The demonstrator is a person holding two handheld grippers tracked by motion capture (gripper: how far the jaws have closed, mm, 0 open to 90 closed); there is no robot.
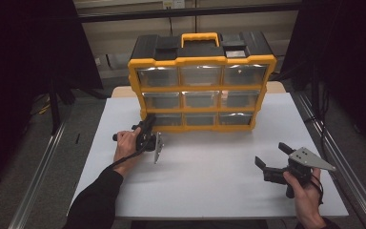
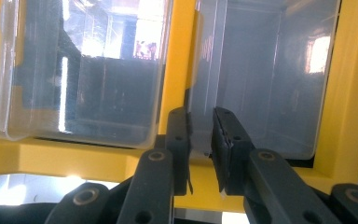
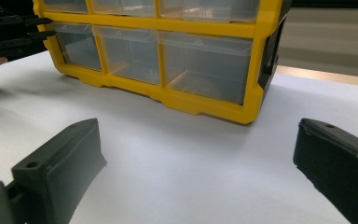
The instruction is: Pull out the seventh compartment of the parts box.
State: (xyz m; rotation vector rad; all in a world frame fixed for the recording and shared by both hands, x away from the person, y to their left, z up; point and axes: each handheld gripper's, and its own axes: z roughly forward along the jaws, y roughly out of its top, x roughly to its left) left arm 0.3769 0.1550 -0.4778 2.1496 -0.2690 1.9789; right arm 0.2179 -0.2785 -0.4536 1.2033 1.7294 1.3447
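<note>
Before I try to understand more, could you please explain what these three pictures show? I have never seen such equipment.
A person sits at a white table and holds a hand tool with two black jaws in each hand. One picture looks down from above. The other two come from small cameras that ride on the tools and look along their jaws.

On the table stands a yellow and black organizer with nine clear drawers. The left gripper is closed on the front edge of the bottom-left drawer, seen close up in its own view; in the high view it sits at that drawer. The right gripper is open, holds nothing and waits over the bare table, well away from the organizer.
</note>
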